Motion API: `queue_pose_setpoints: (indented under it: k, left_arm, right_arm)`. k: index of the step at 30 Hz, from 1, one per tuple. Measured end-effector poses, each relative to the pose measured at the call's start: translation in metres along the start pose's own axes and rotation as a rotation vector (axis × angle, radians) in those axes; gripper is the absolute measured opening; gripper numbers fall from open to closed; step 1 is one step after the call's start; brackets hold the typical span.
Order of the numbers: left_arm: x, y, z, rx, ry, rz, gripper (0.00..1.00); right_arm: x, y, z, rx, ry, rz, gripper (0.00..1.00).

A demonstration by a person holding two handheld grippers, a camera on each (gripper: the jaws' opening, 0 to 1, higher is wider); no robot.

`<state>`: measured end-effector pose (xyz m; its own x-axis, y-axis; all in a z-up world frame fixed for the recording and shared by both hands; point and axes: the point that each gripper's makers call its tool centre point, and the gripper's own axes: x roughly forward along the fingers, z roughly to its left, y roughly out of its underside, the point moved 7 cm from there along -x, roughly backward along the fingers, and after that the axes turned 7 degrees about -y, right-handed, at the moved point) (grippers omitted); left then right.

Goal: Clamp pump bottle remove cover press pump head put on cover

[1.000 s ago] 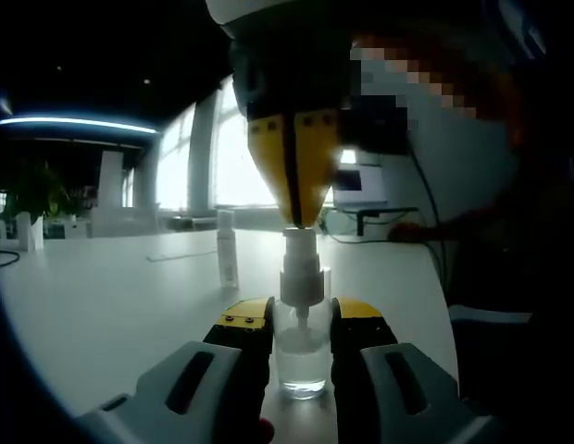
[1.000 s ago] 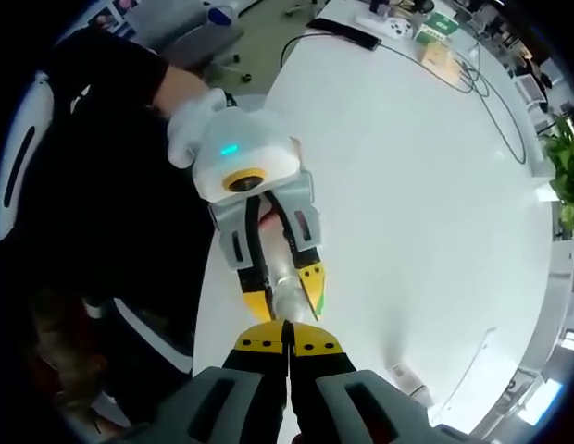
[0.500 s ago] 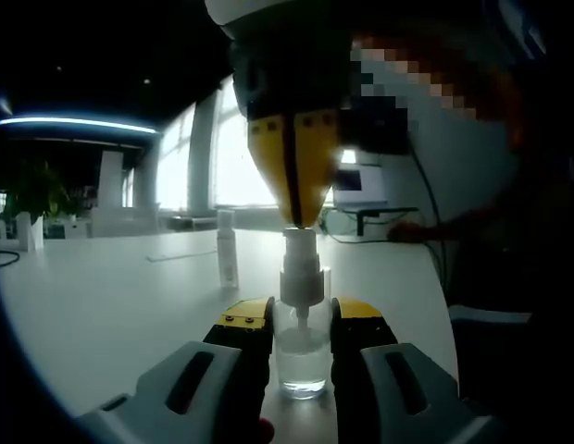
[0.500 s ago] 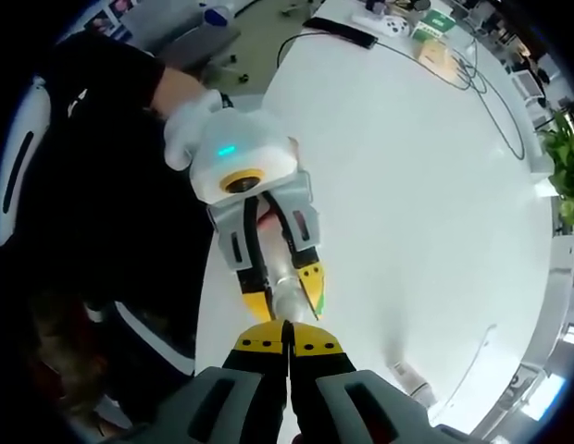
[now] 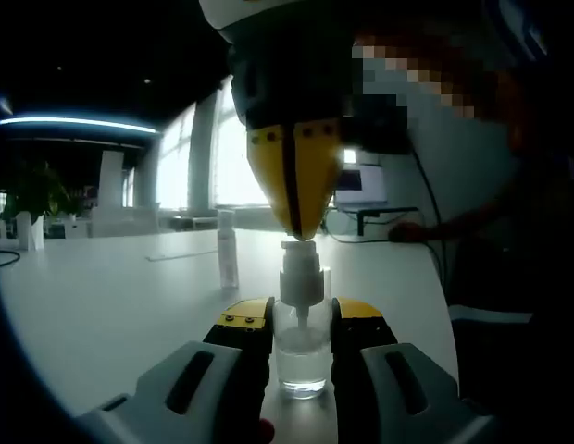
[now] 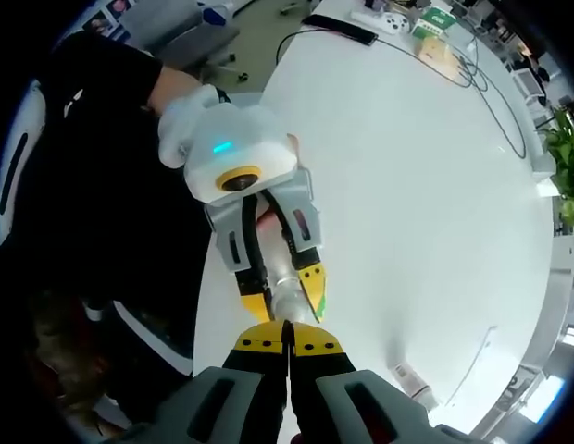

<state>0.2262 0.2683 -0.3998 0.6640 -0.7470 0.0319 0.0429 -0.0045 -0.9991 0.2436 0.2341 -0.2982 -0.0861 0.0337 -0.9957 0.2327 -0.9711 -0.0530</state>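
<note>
A small clear pump bottle (image 5: 302,365) stands on the white table (image 5: 111,296). My left gripper (image 5: 301,319) is shut on its body, one yellow-tipped jaw on each side. The right gripper (image 5: 296,231) comes down from above with its yellow jaws shut, and the tip rests on the white pump head (image 5: 300,276). In the right gripper view my own shut jaws (image 6: 287,339) point down at the bottle (image 6: 289,302), which the left gripper (image 6: 285,298) clamps. A slim pale cover (image 5: 228,250) stands upright on the table, behind and left of the bottle.
A person in dark clothes with a white glove (image 6: 190,116) stands at the table's near edge. Cables and small items (image 6: 426,37) lie at the far end, and a plant (image 6: 569,166) grows past the edge. A monitor (image 5: 361,180) sits behind the bottle.
The right gripper has come down a little, and the pump head has sunk with it. The left gripper still clamps the bottle in place.
</note>
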Motion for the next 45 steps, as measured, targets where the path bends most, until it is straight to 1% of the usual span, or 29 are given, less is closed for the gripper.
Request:
queue_pose_setpoints:
  k: [1,3,14,25,45]
  left_arm:
    - [0.0,0.0001,0.0003,0.0,0.0,0.0,0.15]
    - [0.0,-0.0001,0.0003,0.0,0.0,0.0,0.15]
    - [0.0001,-0.0003,-0.0004,0.0,0.001,0.0,0.15]
    - [-0.0001,-0.0007,-0.0009,0.003,0.001,-0.001,0.15]
    - [0.0,-0.0004,-0.0009,0.001,0.001,-0.001,0.15]
  right_arm:
    - [-0.0026,-0.0003,-0.0001,-0.018,0.007,0.002,0.0]
    - [-0.0054,0.0004,0.0005,-0.023,0.008,0.0,0.0]
    - [-0.0067,0.0034,0.0017,-0.005,-0.005,-0.035,0.0]
    - [-0.0062,0.0012,0.0035,-0.02,-0.008,-0.011,0.0]
    - [-0.0062,0.0016,0.003,-0.004,-0.004,-0.012,0.0]
